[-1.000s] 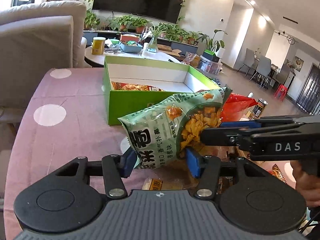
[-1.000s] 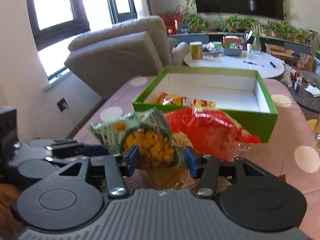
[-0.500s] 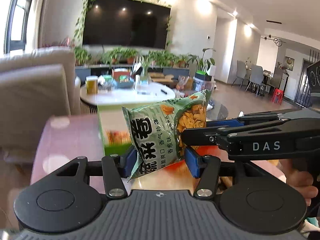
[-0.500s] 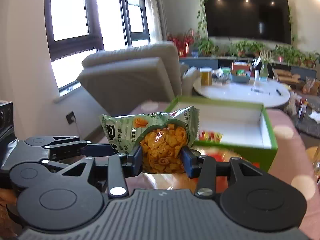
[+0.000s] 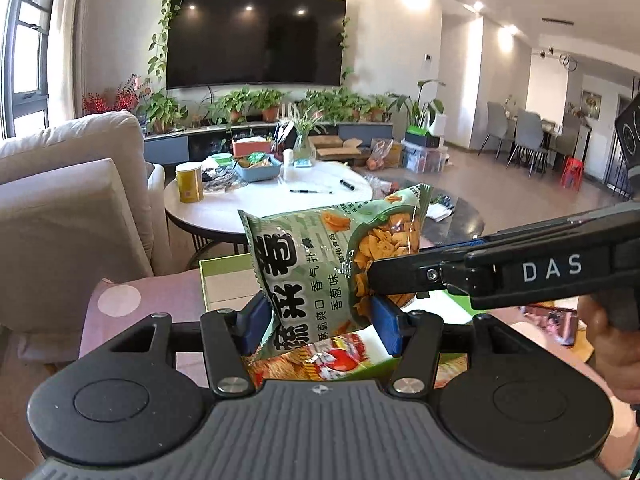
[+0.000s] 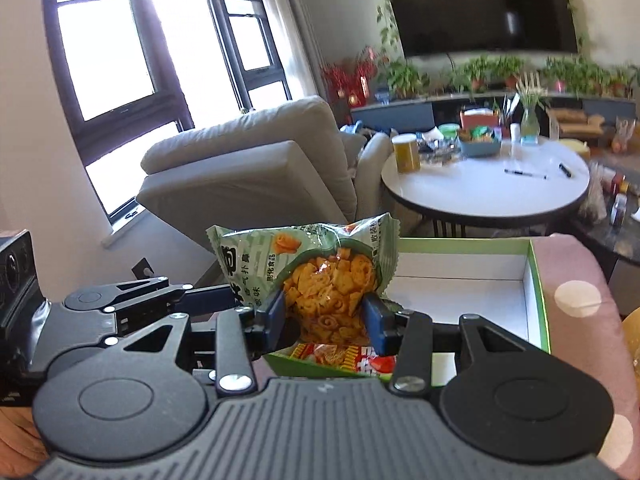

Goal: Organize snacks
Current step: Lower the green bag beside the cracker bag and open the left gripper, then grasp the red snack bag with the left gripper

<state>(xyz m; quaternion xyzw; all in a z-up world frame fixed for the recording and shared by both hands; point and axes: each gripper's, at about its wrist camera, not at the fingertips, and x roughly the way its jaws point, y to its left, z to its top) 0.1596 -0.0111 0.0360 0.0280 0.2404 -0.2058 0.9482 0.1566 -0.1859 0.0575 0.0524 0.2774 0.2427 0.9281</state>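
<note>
A green snack bag (image 5: 320,264) with orange crisps hangs in the air over the green box (image 5: 224,280). My left gripper (image 5: 320,324) is shut on its lower end, blue pads pressed on both sides. My right gripper (image 6: 326,320) is shut on the same green snack bag (image 6: 320,268) at the end with the crisp window. In the left wrist view the right gripper's fingers (image 5: 404,276) reach in from the right, held by a hand. A red and white snack pack (image 6: 340,356) lies in the green box (image 6: 536,280) beneath the bag.
The box sits on a pink cloth with white dots (image 5: 160,296). Beyond it stand a beige sofa (image 5: 68,208) and a round white table (image 5: 272,196) carrying a yellow can (image 5: 190,182), pens and a blue bowl. Snack packs lie at the right (image 5: 548,320).
Both grippers have risen together with the green bag, from table level beside the box to a spot above the box's near edge. The red bag has dropped out of view.
</note>
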